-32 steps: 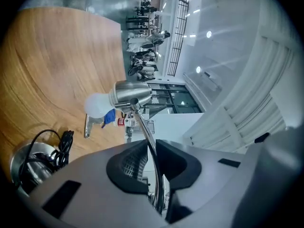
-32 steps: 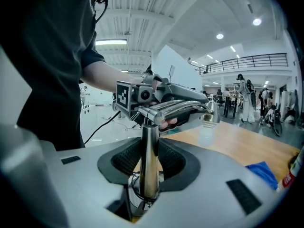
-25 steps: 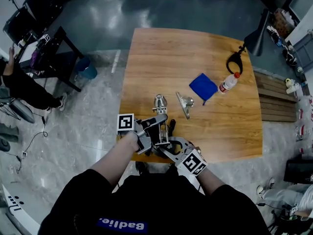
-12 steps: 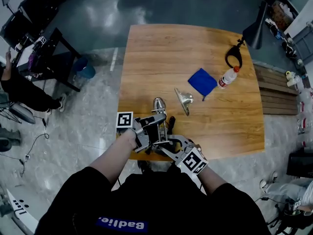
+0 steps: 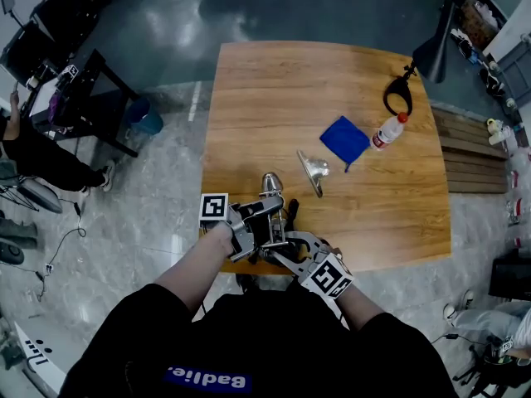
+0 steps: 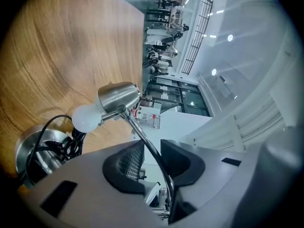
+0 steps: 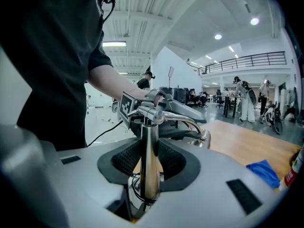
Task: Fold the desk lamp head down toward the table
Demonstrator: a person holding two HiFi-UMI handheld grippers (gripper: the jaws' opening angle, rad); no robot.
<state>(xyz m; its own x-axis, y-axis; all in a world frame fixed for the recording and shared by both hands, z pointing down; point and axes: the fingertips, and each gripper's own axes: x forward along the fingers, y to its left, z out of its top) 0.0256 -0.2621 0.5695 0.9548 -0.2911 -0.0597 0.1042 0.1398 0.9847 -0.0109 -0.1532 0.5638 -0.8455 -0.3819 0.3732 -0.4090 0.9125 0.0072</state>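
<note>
The chrome desk lamp stands at the table's near edge. Its head (image 5: 270,182) (image 6: 118,96) is tipped toward the wood with a white bulb (image 6: 85,118) showing. Its thin upper arm (image 6: 154,151) runs between the jaws of my left gripper (image 5: 267,214) (image 6: 147,158). Those jaws are opening: the rod lies by one pad with a gap at the other. My right gripper (image 5: 284,244) (image 7: 145,158) is shut on the lamp's upright post (image 7: 145,146). The round base (image 6: 35,151) carries a coiled black cord.
On the wooden table (image 5: 274,98) lie a blue cloth (image 5: 345,142), a plastic bottle (image 5: 387,132), a small metal cone-shaped piece (image 5: 314,171) and a black lamp (image 5: 402,98) at the far right corner. A seated person (image 5: 37,152) is at the left.
My left gripper has sunk slightly with the lamp's upper arm and head. The right gripper has stayed on the post.
</note>
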